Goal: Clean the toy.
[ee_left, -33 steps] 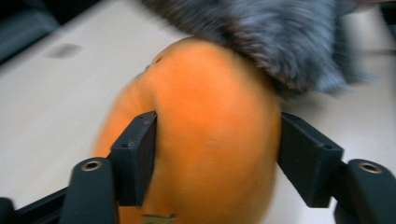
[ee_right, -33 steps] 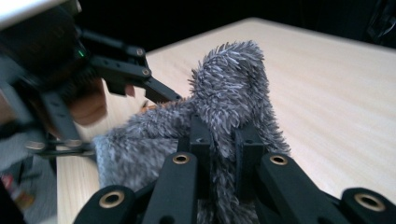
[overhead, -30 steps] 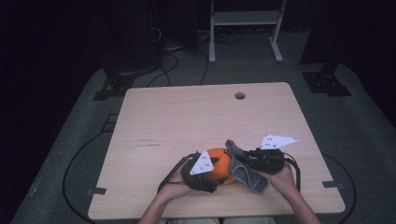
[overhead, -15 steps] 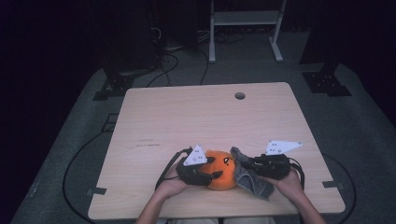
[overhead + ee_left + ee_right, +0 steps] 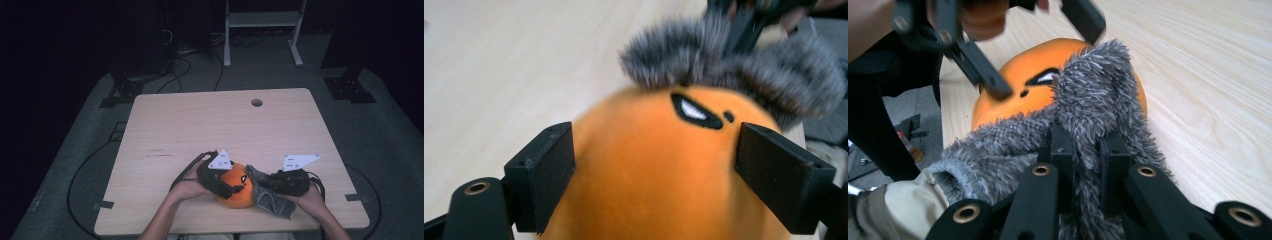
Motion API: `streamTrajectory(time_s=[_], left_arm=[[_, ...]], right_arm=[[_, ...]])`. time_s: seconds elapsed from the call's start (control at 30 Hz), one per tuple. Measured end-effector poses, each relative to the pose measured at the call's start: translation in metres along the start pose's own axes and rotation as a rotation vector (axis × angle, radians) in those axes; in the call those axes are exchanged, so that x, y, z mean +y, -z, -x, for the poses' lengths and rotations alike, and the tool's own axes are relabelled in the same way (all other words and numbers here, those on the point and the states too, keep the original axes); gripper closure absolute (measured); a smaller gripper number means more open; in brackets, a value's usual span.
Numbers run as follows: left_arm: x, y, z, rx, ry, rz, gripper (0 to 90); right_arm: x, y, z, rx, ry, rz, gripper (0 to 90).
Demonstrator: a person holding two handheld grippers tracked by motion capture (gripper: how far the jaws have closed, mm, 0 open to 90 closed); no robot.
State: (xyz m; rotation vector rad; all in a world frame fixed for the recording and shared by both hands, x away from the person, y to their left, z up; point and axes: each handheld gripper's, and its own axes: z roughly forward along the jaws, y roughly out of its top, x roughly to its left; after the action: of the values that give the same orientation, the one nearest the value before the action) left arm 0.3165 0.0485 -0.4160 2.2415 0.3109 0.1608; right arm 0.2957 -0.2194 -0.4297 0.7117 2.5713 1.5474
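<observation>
Near the front edge of the table [image 5: 165, 130], between the two hands, sat the plush [image 5: 237, 187]: a round orange toy, soft and matte, with one black-rimmed white eye slanted like a scowl and a small black dot beside it. Grey fur [image 5: 1098, 95], shaggy and long-fibred, lay against its side toward the right hand, draped over part of the orange body and trailing down onto the wood as a ribbed grey cuff [image 5: 955, 177]. In the left gripper view the fur [image 5: 734, 65] rose behind the eye like a tuft.

The left gripper [image 5: 226, 186] straddled the plush [image 5: 659, 170] from the person's left. Its jaws had just been opening; they stood wide on either side of the orange body, which lay between them, the left pad close against the toy's flank and the right one beside it, with no sign of squeezing.

The right gripper [image 5: 267, 181] was clenched on the fur; in its own view the two black jaws stood close together with grey pile pinched between them, and the plush [image 5: 1013, 90] showed just past it.
</observation>
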Motion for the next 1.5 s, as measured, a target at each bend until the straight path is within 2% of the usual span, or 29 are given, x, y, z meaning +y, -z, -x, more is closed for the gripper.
streamTrajectory(time_s=[0.03,0.07,0.1,0.17,0.2,0.23,0.27,0.33,0.37,0.4,0.43,0.47,0.5,0.6,0.7,0.73,0.77,0.87,0.9,1.07,1.13,1.2,1.27,1.3,1.33,1.37,1.47,1.5], left_arm=[[-0.007,-0.003,0.000,-0.010,0.021,0.012,22.7],[-0.007,-0.003,0.000,-0.010,0.021,0.012,28.3],[-0.013,-0.005,0.001,0.004,0.047,0.012,34.5],[-0.012,-0.003,0.006,0.033,0.042,0.002,43.4],[-0.012,-0.003,0.006,0.033,0.042,0.002,46.3],[-0.008,-0.001,0.012,0.063,0.021,-0.006,48.1],[-0.008,-0.001,0.012,0.063,0.021,-0.006,49.8],[-0.005,0.003,0.015,0.064,0.015,-0.004,51.6],[-0.002,0.008,0.018,0.069,0.023,0.016,52.3],[-0.002,0.008,0.018,0.069,0.023,0.016,52.6],[-0.002,0.012,0.019,0.077,0.030,0.039,52.7],[-0.002,0.012,0.019,0.077,0.030,0.039,52.7],[-0.003,0.014,0.017,0.086,0.039,0.044,52.7],[-0.004,0.016,0.014,0.104,0.051,0.053,52.5],[-0.002,0.018,0.011,0.125,0.049,0.056,52.2],[-0.002,0.018,0.011,0.125,0.049,0.056,52.2],[-0.002,0.019,0.009,0.131,0.048,0.058,52.2],[0.001,0.021,0.006,0.147,0.055,0.063,52.0],[0.001,0.022,0.004,0.157,0.055,0.065,51.9],[0.004,0.022,-0.004,0.197,0.065,0.068,51.8],[0.007,0.023,-0.010,0.230,0.062,0.062,51.7],[0.008,0.023,-0.013,0.244,0.062,0.063,51.5],[0.011,0.022,-0.017,0.277,0.072,0.073,51.2],[0.012,0.020,-0.023,0.307,0.072,0.071,50.9],[0.012,0.020,-0.023,0.307,0.072,0.071,50.8],[0.012,0.017,-0.029,0.324,0.081,0.061,50.4],[0.010,0.012,-0.034,0.319,0.088,0.035,47.6],[0.005,0.005,-0.036,0.309,0.107,0.028,46.2]], right_arm=[[-0.002,0.002,0.001,0.003,-0.009,-0.001,80.2],[-0.003,0.003,0.002,0.003,-0.016,0.001,80.2],[-0.004,0.005,0.003,0.004,-0.020,0.004,80.1],[-0.003,0.010,0.004,-0.008,-0.023,0.018,80.0],[-0.003,0.013,0.004,-0.017,-0.021,0.025,80.0],[-0.002,0.018,0.005,-0.033,-0.019,0.036,80.0],[-0.002,0.023,0.006,-0.053,-0.022,0.049,80.0],[-0.002,0.029,0.008,-0.066,-0.034,0.065,80.0],[-0.002,0.041,0.013,-0.126,-0.034,0.073,80.0],[-0.002,0.041,0.013,-0.126,-0.034,0.073,80.0],[-0.006,0.054,0.020,-0.174,-0.052,0.083,80.0],[-0.006,0.054,0.020,-0.174,-0.052,0.083,80.0],[-0.010,0.061,0.026,-0.219,-0.066,0.076,79.3],[-0.019,0.067,0.038,-0.295,-0.075,0.040,76.7],[-0.028,0.069,0.047,-0.342,-0.105,0.041,67.0],[-0.028,0.069,0.047,-0.342,-0.105,0.041,67.0],[-0.032,0.069,0.052,-0.366,-0.120,0.058,60.5],[-0.033,0.069,0.055,-0.366,-0.129,0.067,55.9],[-0.034,0.069,0.056,-0.371,-0.135,0.091,52.8],[-0.034,0.067,0.057,-0.369,-0.125,0.099,50.4],[-0.034,0.065,0.056,-0.354,-0.125,0.098,49.7],[-0.034,0.064,0.055,-0.352,-0.121,0.097,49.6],[-0.033,0.064,0.055,-0.347,-0.116,0.101,49.4],[-0.033,0.063,0.054,-0.343,-0.114,0.104,49.1],[-0.033,0.063,0.054,-0.343,-0.114,0.104,49.1],[-0.032,0.063,0.053,-0.343,-0.113,0.104,48.9],[-0.032,0.063,0.053,-0.339,-0.107,0.107,48.2],[-0.032,0.064,0.052,-0.340,-0.107,0.110,47.7]])
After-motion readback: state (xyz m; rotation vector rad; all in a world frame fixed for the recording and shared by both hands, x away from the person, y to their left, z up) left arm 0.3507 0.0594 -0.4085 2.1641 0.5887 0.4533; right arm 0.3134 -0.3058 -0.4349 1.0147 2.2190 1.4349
